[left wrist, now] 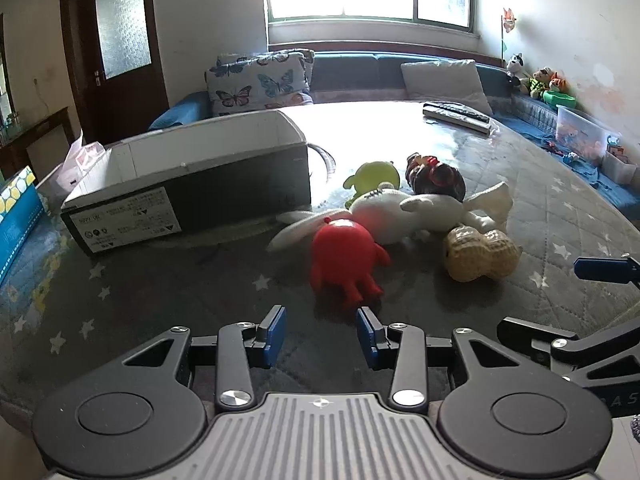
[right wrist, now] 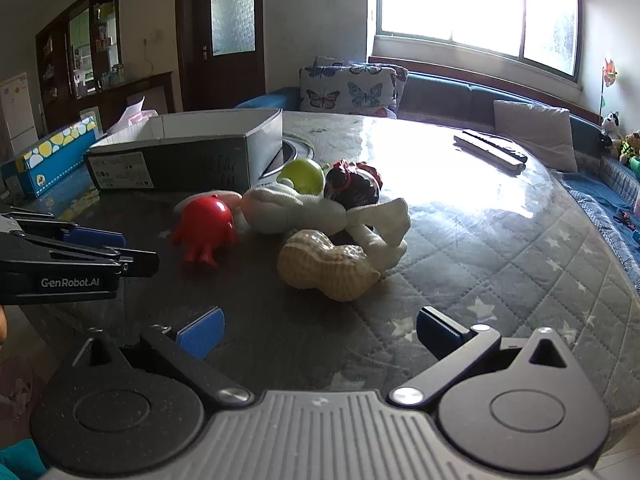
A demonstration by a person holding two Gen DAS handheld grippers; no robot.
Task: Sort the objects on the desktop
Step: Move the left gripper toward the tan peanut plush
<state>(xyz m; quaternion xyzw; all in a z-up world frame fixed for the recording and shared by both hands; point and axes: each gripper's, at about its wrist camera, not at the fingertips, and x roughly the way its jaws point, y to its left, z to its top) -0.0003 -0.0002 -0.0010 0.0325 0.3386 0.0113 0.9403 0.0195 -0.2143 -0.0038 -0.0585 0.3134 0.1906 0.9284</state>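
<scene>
A heap of toys lies mid-table: a red figure (left wrist: pixel 344 258) (right wrist: pixel 206 226), a white plush rabbit (left wrist: pixel 400 212) (right wrist: pixel 304 210), a tan peanut toy (left wrist: pixel 482 254) (right wrist: pixel 324 266), a green toy (left wrist: pixel 376 176) (right wrist: pixel 302 174) and a dark doll head (left wrist: pixel 436 178) (right wrist: pixel 354 184). An open cardboard box (left wrist: pixel 192 184) (right wrist: pixel 180 152) stands to their left. My left gripper (left wrist: pixel 322 330) is open and empty just short of the red figure; it also shows in the right wrist view (right wrist: pixel 104 244). My right gripper (right wrist: pixel 320 330) is open wide and empty before the peanut toy.
The quilted star-pattern table cover (left wrist: pixel 160 292) (right wrist: pixel 500 248) runs to the edges. Two remote controls (left wrist: pixel 456 116) (right wrist: pixel 492 150) lie at the far right. A blue tissue box (left wrist: pixel 16 208) (right wrist: pixel 48 156) stands at the left edge. A sofa with cushions (left wrist: pixel 260 80) lies behind.
</scene>
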